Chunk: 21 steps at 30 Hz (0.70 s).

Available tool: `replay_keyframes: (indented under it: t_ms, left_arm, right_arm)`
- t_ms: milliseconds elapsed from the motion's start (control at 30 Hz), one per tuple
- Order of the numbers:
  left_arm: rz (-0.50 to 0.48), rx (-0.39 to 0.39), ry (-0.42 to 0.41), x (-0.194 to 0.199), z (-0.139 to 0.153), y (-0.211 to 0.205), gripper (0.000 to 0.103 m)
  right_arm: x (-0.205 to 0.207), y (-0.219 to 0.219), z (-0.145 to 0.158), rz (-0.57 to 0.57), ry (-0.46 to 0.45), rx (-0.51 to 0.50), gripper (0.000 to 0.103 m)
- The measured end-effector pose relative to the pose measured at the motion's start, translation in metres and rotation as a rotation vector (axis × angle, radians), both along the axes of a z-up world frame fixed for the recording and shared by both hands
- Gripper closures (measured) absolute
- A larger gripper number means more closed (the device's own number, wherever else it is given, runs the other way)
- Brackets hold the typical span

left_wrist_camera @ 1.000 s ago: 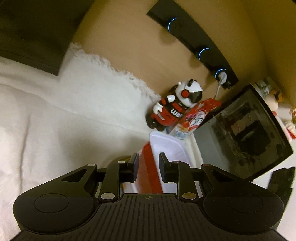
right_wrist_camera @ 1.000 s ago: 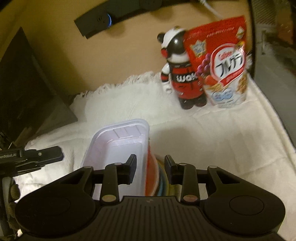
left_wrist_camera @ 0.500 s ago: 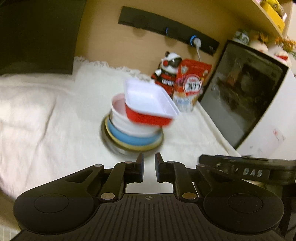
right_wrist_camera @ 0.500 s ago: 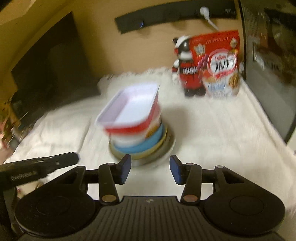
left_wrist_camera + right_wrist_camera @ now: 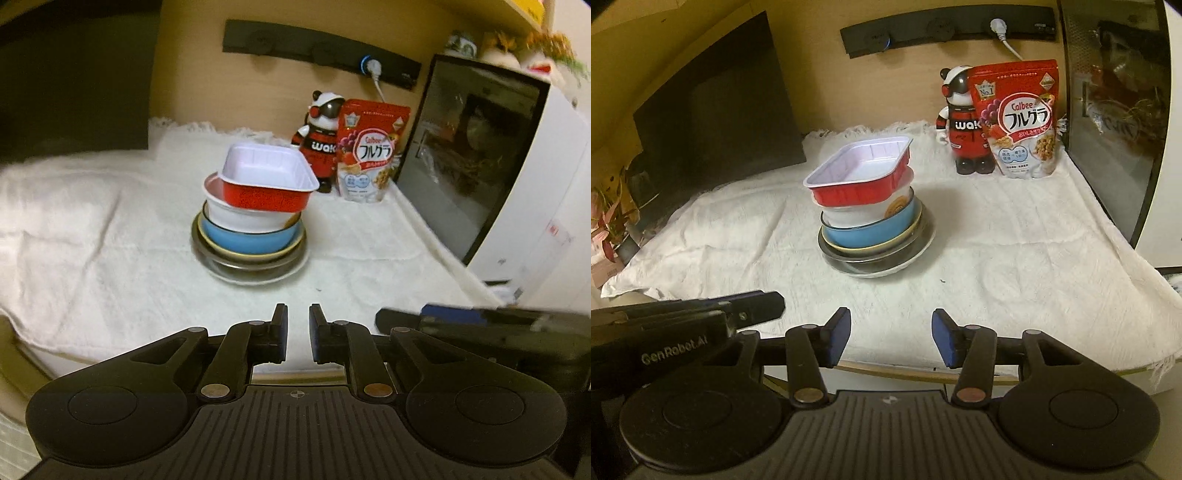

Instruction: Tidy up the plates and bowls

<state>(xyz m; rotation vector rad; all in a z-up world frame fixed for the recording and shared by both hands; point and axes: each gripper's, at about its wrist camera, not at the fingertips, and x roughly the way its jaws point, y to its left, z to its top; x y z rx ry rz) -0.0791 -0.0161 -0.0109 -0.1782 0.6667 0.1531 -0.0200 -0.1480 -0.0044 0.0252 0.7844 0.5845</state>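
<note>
A stack of dishes stands on the white cloth: a red rectangular tray with a white inside on top, then a white bowl, a blue bowl, and a glass plate at the bottom. My left gripper is empty, its jaws a narrow gap apart, well in front of the stack. My right gripper is open and empty, also back near the front edge.
A panda figure and a red cereal bag stand at the back by the wall. A black-doored appliance is at the right. A dark panel leans at the back left. White cloth covers the table.
Both grippers have pulled back from the stack toward the front edge. The right gripper's jaws have opened wider. The stack has stayed in place.
</note>
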Motion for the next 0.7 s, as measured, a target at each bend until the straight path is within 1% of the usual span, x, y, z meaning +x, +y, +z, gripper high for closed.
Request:
replay_keyframes:
  t_ms: [33,133,333,700]
  left_arm:
    - [-0.003,0.019,0.008,0.000,0.000,-0.003,0.088]
    - [-0.003,0.032,0.020,0.001,-0.001,-0.006,0.088]
    - [0.011,0.029,0.032,-0.003,-0.002,-0.001,0.088]
    - [-0.002,0.022,0.042,-0.007,-0.002,0.003,0.088]
  right_arm:
    - [0.001,-0.001,0.000,-0.004,-0.003,-0.001,0.054]
    - [0.004,-0.002,-0.001,-0.011,0.011,0.003,0.054]
    - [-0.001,0.003,-0.002,0.022,0.011,-0.002,0.054]
    - [-0.008,0.008,-0.004,0.027,0.021,-0.018,0.054]
